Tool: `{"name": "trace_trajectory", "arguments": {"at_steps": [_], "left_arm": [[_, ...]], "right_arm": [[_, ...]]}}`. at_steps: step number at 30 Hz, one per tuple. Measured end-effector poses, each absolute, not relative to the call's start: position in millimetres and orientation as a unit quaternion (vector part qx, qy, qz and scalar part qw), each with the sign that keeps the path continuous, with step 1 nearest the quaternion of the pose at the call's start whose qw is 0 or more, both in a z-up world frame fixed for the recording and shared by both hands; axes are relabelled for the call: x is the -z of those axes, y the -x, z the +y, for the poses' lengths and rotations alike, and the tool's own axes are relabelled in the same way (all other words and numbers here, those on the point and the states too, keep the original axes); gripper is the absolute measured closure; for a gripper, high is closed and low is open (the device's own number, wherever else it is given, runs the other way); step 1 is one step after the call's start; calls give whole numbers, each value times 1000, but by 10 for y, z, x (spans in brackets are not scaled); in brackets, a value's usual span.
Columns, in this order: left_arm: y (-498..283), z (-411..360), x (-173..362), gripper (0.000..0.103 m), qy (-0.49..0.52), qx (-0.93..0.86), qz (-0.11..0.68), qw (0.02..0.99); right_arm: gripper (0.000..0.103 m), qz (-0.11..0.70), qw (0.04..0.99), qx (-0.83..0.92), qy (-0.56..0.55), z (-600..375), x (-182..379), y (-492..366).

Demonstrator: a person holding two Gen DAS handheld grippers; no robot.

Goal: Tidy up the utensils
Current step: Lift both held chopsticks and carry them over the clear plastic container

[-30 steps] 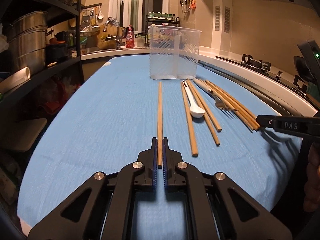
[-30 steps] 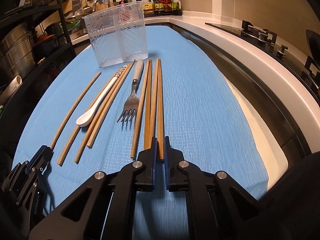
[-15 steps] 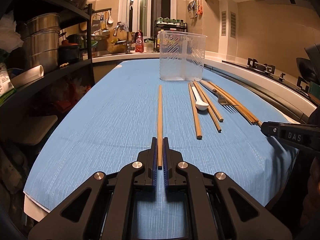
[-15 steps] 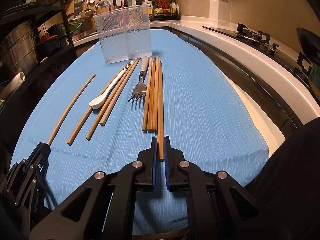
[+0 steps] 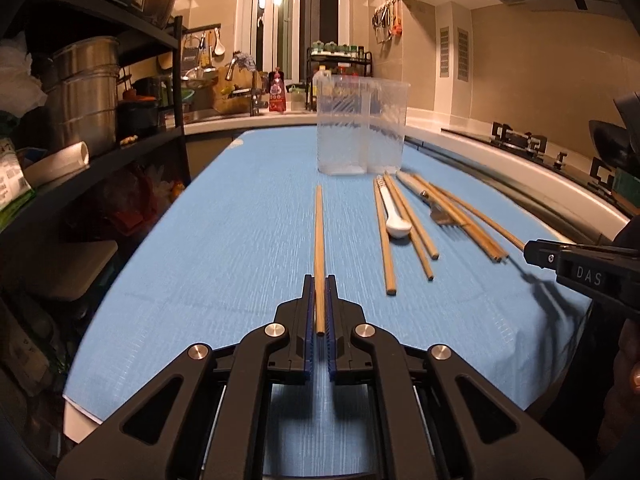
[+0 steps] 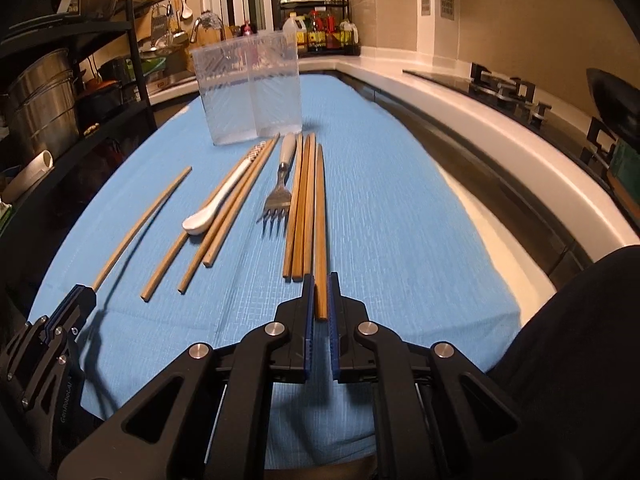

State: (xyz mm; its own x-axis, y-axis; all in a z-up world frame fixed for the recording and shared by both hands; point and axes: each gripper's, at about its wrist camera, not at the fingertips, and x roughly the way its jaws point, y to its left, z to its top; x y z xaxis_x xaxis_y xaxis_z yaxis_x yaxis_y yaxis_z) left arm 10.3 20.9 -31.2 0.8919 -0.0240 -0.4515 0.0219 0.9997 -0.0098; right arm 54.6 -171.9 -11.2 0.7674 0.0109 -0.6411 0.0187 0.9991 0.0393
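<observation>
My left gripper [image 5: 319,300] pinched on lone chopstick [image 5: 319,236] at near end; right gripper [image 6: 320,300] likewise pinched on outer chopstick [image 6: 320,216] of bundle. Both sticks point toward holder [image 6: 248,92]. Light, stiff, smooth wood; end grip likely lets tip droop, pivot. Better hold nearer middle.

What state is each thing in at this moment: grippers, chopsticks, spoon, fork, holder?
Left gripper: shut on a chopstick, lifted off the cloth.
Right gripper: shut on the rightmost chopstick.
Loose chopsticks: flat on the cloth.
Spoon: lying flat, bowl toward the camera.
Fork: lying flat, tines toward the camera.
Holder: upright, two compartments, both look empty.
</observation>
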Motion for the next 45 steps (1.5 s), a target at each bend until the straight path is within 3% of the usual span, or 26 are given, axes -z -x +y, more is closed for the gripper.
{"name": "trace_trajectory", "arguments": {"at_steps": [24, 34, 45], "left_arm": [[-38, 265, -700, 98, 8, 30, 152, 988], [-652, 300, -1313, 98, 13, 56, 170, 984], [-1487, 493, -2078, 98, 31, 74, 191, 978]], "right_arm": [[96, 231, 972, -36, 20, -1775, -1091, -470], [96, 227, 970, -75, 31, -1768, -1708, -1086], [96, 250, 960, -118, 37, -1740, -2788, -1836]]}}
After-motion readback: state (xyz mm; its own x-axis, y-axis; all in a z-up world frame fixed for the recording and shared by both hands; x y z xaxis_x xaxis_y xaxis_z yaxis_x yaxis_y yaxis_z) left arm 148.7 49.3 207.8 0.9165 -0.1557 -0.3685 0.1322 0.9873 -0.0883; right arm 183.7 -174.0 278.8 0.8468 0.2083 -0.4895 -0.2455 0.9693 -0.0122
